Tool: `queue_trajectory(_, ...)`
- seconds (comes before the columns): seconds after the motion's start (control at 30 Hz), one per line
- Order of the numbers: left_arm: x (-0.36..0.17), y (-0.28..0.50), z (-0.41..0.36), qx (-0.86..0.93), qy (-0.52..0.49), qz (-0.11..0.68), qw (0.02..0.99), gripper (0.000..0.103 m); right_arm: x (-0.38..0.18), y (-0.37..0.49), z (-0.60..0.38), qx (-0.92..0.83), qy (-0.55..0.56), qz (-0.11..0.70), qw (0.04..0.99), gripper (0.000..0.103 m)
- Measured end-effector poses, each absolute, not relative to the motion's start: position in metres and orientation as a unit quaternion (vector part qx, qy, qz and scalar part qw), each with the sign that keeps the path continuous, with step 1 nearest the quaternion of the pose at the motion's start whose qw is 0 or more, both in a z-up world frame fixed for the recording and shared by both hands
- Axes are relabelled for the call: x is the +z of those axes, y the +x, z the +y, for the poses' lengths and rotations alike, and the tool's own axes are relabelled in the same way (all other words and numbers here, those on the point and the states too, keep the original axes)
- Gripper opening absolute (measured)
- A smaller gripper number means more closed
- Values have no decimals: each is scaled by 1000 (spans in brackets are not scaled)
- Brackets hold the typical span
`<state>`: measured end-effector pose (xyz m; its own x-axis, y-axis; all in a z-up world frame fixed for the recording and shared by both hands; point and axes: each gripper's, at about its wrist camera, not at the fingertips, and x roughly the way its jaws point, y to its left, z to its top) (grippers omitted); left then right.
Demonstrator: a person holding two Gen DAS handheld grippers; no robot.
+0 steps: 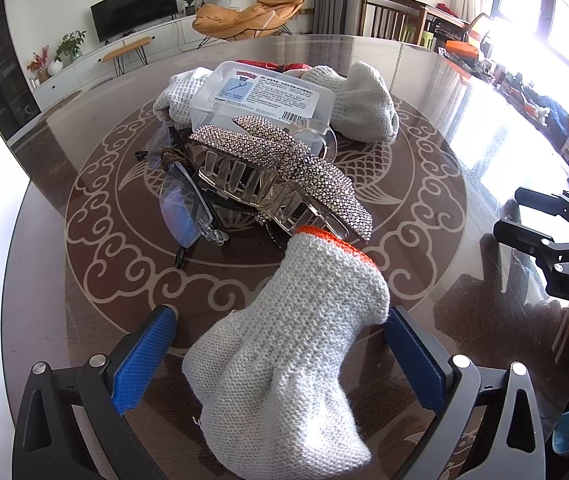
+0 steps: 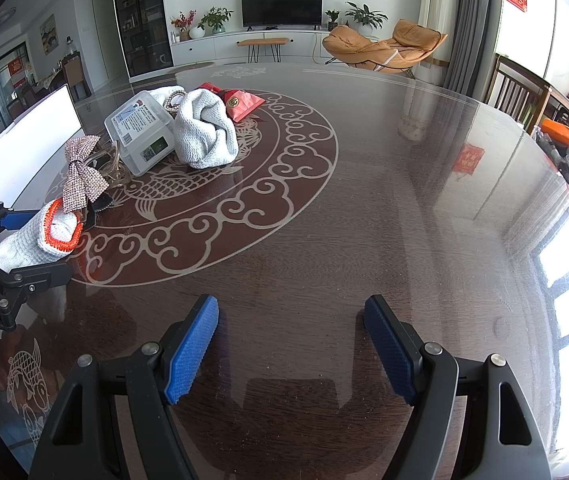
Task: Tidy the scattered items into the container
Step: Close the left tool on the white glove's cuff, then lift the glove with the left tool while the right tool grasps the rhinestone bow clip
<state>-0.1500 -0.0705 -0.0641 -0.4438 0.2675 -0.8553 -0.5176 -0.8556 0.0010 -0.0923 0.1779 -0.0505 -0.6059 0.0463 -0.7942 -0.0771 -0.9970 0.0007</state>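
A grey knit glove with an orange cuff (image 1: 292, 344) lies on the table between the blue pads of my open left gripper (image 1: 280, 356), not clamped. It also shows in the right wrist view (image 2: 40, 236). Beyond it lie a rhinestone bow hair claw (image 1: 280, 164), glasses (image 1: 184, 208) and a clear plastic box (image 1: 260, 96) on its side. More grey knit fabric (image 1: 364, 104) rests by the box. My right gripper (image 2: 290, 348) is open and empty over bare table, well right of the pile.
A red pouch (image 2: 240, 104) and a bead bracelet (image 2: 174, 98) lie behind the box. A white board (image 2: 36, 140) stands at the table's left edge. Clutter lines the table's far right edge (image 1: 524, 92). The round glass table (image 2: 364, 200) stretches right.
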Motion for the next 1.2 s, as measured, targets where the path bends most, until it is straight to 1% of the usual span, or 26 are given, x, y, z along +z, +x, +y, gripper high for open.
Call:
queue_trajectory(0.47,-67,-151,-69,829,-489,139,232,103,-50,-92,178,896,-443,17,34,77)
queue_trajectory(0.5,-66,-149,-69,830,-488,140,233,101,-50,-92,178,896,-443,17,34,77)
queue_trajectory(0.53,-64,-146,-68,831,-483,140,237,91,-50,-92,178,896,-443,17,34,77)
queue_trajectory(0.57,-62,-142,-68,833,-477,142,243,85,-50,-92,178,896,-443,17,34,77)
queue_trajectory(0.6,-60,-138,-68,834,-473,143,246,73,-50,-92,178,896,-443,17,34,77)
queue_trajectory(0.63,-59,-134,-69,835,-470,143,248,58,-50,-92,178,896,-443,17,34,77)
queue_trajectory(0.7,-56,-127,-70,837,-467,142,248,44,-50,-92,178,896,-443,17,34,77)
queue_trajectory(0.9,-53,-106,-84,847,-464,112,233,41,-50,-92,178,896,-443,17,34,77)
queue_trajectory(1.2,-47,-84,-113,863,-465,70,185,41,-50,-92,178,896,-443,17,34,77)
